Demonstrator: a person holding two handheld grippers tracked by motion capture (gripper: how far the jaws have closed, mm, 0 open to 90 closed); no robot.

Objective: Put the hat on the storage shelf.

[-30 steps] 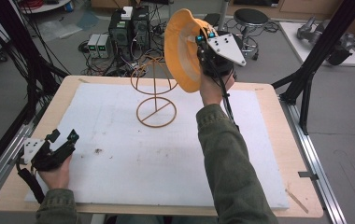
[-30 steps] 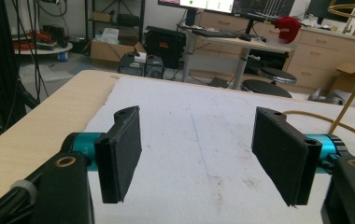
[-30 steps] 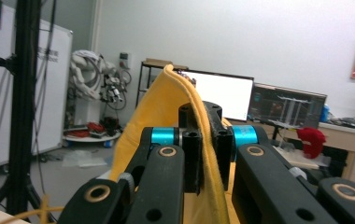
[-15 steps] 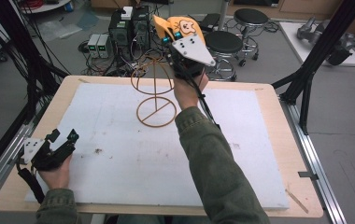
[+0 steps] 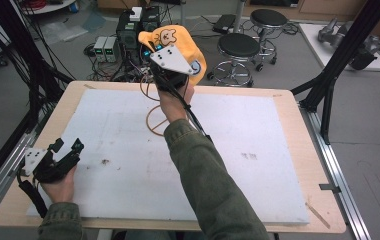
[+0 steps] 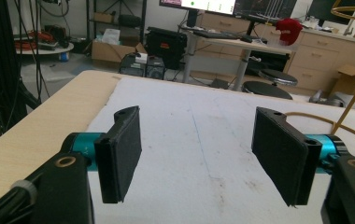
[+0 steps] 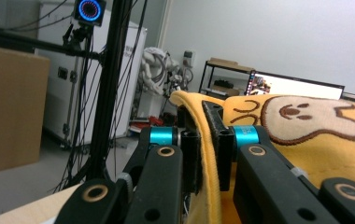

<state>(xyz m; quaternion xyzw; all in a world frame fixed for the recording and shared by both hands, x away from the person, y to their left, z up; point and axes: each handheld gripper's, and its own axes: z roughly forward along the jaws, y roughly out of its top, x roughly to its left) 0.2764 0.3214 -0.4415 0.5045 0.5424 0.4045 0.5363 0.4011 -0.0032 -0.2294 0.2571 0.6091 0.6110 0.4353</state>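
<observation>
A yellow knit hat (image 5: 178, 41) with a cartoon face is held high over the far middle of the table. My right gripper (image 5: 154, 50) is shut on its brim; in the right gripper view the yellow fabric (image 7: 209, 154) is pinched between the two black jaws of the right gripper (image 7: 208, 140). Under the hat stands an orange wire stand (image 5: 154, 115) with a round base, mostly hidden by the hand; its base also shows as an orange wire stand (image 6: 325, 122). My left gripper (image 5: 65, 147) rests open at the table's near left, and the left gripper (image 6: 199, 154) holds nothing.
A white mat (image 5: 258, 150) covers the wooden table (image 5: 303, 130). Black frame posts (image 5: 343, 60) stand at the right and left. Two stools (image 5: 238, 47) and electronics boxes (image 5: 105, 47) sit on the floor beyond the far edge.
The right gripper has carried the hat leftward and slightly down, from right of the wire stand to directly over it. The left gripper has stayed put.
</observation>
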